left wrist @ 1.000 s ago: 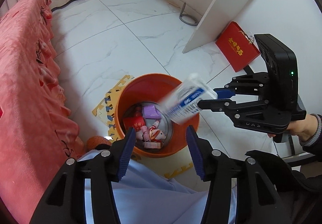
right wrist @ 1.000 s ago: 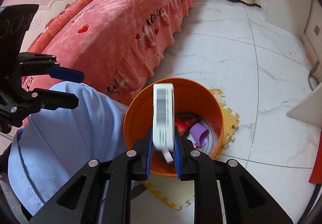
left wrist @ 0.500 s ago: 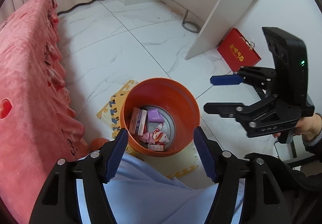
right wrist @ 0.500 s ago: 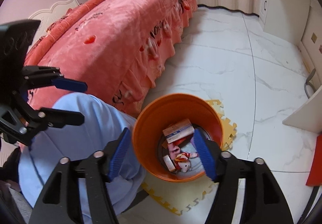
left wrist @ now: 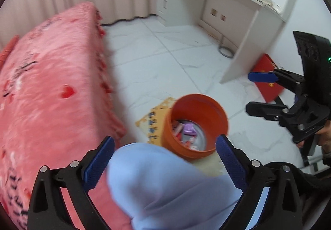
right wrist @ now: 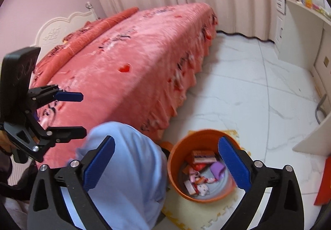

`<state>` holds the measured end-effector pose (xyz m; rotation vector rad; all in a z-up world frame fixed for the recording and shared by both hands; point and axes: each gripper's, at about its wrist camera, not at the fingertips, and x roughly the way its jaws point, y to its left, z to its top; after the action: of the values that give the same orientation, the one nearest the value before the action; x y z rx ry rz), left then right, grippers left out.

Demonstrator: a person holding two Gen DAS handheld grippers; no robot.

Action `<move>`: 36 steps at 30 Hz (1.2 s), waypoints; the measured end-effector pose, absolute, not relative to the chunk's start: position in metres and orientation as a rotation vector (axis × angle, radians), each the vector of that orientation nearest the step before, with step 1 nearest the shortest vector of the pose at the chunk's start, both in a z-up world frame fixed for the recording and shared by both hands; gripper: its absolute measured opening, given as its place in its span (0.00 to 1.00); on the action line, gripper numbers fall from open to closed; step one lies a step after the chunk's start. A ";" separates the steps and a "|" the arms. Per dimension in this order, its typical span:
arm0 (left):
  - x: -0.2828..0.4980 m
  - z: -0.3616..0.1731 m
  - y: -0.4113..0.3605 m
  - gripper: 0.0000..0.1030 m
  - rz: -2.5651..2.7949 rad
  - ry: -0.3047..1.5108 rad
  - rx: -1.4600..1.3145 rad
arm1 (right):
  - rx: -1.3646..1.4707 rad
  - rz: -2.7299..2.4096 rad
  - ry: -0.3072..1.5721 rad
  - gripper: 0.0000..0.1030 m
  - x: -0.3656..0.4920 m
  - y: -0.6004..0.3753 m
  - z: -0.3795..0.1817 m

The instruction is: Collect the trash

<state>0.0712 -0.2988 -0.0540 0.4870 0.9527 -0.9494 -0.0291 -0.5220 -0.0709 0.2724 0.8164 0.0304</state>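
Note:
An orange bin (left wrist: pixel 215 114) stands on the white floor and holds several pieces of trash, among them a red and white box (right wrist: pixel 203 156) and a purple piece (left wrist: pixel 189 128). The bin also shows in the right wrist view (right wrist: pixel 175 159). My left gripper (left wrist: pixel 164 157) is open and empty, held above my blue-clad knee, with the bin just beyond it. My right gripper (right wrist: pixel 166 165) is open and empty above the knee and bin. Each gripper also shows in the other's view: the right one (left wrist: pixel 258 93), the left one (right wrist: pixel 71 114).
A pink bed (right wrist: pixel 134 68) fills the left side. A blue-clad knee (left wrist: pixel 165 186) sits under both grippers. A yellow foam mat (left wrist: pixel 154 118) lies beneath the bin. A white desk (left wrist: pixel 248 29) and a red bag (left wrist: pixel 269 77) stand at the right.
My right gripper let go of the blue and white box, which dropped into the bin. Both grippers opened wider and rose, tilting up toward the bed and room.

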 end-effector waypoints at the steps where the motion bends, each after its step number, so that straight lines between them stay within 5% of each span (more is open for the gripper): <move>1: 0.071 -0.050 -0.288 0.94 -0.927 0.944 0.478 | 0.273 0.043 0.808 0.95 -0.028 -0.517 -0.067; 36: 0.023 0.001 -0.032 0.94 -0.124 0.791 0.025 | 0.097 0.381 0.642 0.95 0.014 -0.262 -0.001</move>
<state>0.0233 -0.0324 0.0013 0.0247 0.7906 -0.1240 0.0145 -0.2624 -0.0014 0.0972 0.6424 0.3813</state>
